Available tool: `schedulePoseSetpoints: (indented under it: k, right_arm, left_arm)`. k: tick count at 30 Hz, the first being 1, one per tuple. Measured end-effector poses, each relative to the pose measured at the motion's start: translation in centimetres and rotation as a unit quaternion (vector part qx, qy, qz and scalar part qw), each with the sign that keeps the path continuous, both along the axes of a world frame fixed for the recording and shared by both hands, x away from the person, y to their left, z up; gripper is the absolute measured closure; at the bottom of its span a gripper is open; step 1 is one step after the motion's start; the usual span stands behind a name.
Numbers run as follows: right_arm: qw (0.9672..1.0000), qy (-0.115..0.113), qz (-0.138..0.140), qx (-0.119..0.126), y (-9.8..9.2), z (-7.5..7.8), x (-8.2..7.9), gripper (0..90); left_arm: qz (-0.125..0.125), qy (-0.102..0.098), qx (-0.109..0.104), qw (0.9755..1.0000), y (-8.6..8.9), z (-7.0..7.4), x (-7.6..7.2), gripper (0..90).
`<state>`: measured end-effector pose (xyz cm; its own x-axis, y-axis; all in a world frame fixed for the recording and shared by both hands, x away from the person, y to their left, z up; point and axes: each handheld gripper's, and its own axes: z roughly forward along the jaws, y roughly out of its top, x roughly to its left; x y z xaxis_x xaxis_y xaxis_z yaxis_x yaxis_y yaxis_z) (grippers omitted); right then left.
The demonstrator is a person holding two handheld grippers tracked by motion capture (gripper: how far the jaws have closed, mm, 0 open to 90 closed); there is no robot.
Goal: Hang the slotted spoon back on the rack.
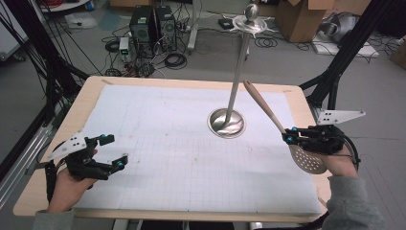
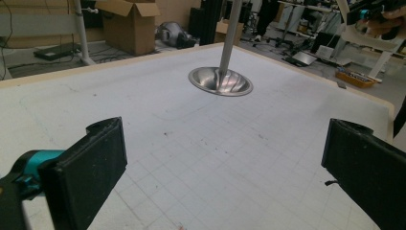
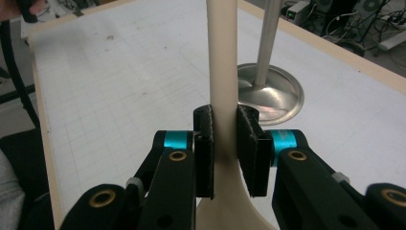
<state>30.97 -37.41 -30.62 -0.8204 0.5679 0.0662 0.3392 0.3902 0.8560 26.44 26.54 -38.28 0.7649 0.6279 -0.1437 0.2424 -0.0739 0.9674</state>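
Observation:
A beige slotted spoon [image 1: 268, 112] is held off the table at the right, handle pointing up and away, perforated head [image 1: 308, 159] low by the hand. My right gripper [image 1: 289, 135] is shut on the spoon's neck [image 3: 223, 129], with both pads pressed against it. A steel utensil stand [image 1: 227, 122] with a tall pole and hooked top [image 1: 251, 21] rises from the mat's middle; the stand's round base [image 2: 220, 81] is ahead of my left gripper. At the table's left front, my left gripper [image 1: 111, 152] is open with nothing between its pads [image 2: 91, 167].
A white gridded mat [image 1: 191, 158] covers the wooden table [image 1: 81, 103]. Behind the table the floor holds computer towers [image 1: 152, 26], cables and cardboard boxes [image 1: 299, 19]. Black frame legs [image 1: 354, 43] stand at both sides.

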Motion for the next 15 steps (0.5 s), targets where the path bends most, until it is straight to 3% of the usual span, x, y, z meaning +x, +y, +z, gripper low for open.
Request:
schedulePoseSetpoints:
  k: [15]
  right_arm:
    - [0.9989,-0.017,-0.030,0.031,-1.6,1.9,0.2,78.3]
  left_arm:
    - [0.007,0.000,-0.001,1.0000,0.8,0.1,-0.7,2.0]
